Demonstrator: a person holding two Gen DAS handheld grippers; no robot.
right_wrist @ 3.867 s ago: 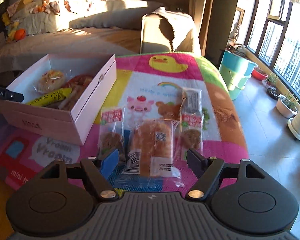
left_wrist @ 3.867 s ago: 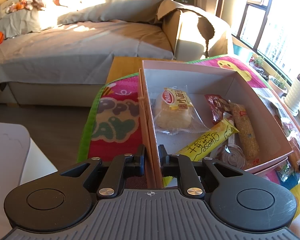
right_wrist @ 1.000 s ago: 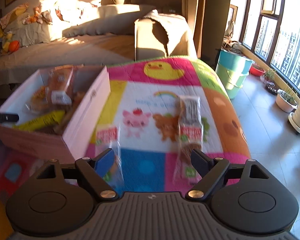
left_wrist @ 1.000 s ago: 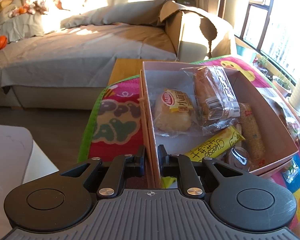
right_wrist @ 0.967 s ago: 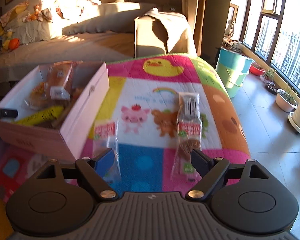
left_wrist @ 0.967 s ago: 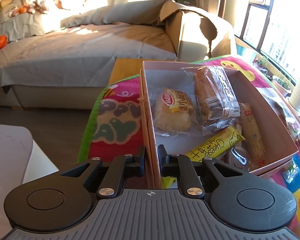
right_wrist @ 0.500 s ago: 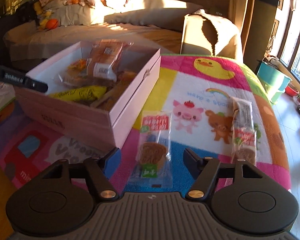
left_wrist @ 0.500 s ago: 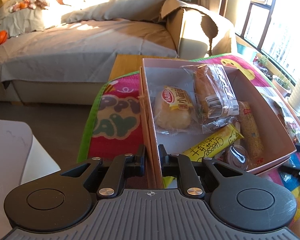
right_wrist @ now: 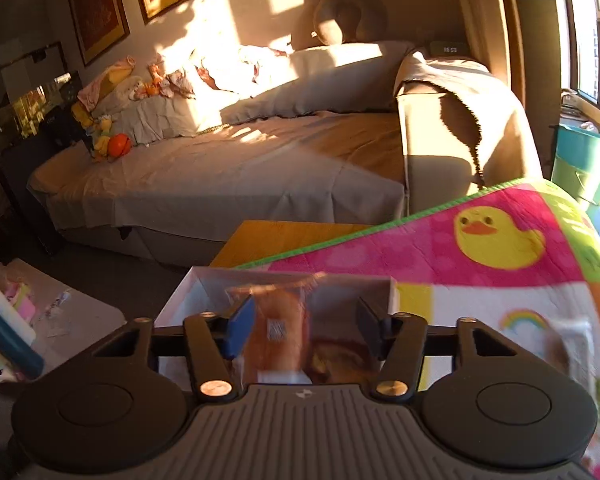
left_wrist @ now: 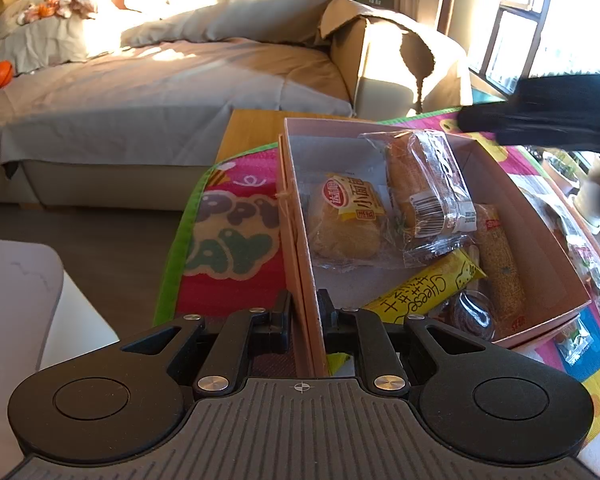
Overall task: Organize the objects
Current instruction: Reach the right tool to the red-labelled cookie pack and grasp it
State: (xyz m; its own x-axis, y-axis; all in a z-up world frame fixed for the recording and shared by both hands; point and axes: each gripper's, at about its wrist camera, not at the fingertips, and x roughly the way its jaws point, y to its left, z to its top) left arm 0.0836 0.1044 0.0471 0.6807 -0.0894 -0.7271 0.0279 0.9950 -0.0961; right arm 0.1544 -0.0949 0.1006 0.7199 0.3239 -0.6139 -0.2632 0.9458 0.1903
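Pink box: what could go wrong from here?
1. The left gripper pinches only the thin near wall of the pink box. A knock from the right gripper, blurred above the box, might bend or tip it.
2. The bread packet lies propped over other snacks, so a further packet may slide or stick out.

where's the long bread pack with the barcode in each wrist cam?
Left wrist: bread pack lies in the far right part of the pink box, right of centre.
Right wrist: bread pack, blurred, low centre, seen between the open right gripper fingers.
Shared landmark: the duck print.
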